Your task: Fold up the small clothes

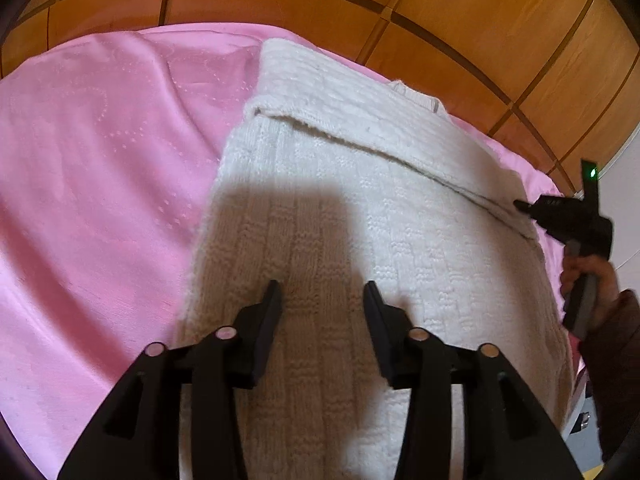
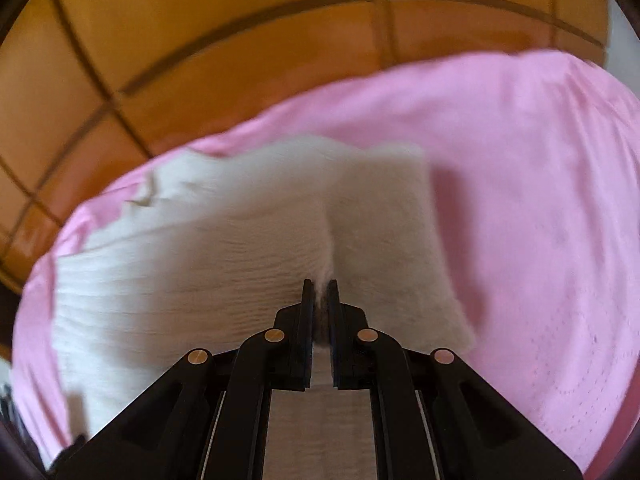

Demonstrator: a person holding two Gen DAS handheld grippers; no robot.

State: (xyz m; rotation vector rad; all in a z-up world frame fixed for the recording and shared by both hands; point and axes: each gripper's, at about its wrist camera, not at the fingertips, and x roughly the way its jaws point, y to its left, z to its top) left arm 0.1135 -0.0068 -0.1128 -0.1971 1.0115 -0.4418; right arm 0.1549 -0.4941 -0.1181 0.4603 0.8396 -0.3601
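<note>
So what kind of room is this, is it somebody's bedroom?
Probably a bedroom, yes. A pink sheet covers a soft, bed-like surface, a panelled wooden board like a headboard stands behind it, and a white knitted garment lies on the sheet for folding.

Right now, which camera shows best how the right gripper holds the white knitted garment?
The right wrist view: the right gripper is shut on a pinched ridge of the white knitted garment, though blurred. The left wrist view shows that gripper only small, at the garment's far edge, its grip unclear.
</note>
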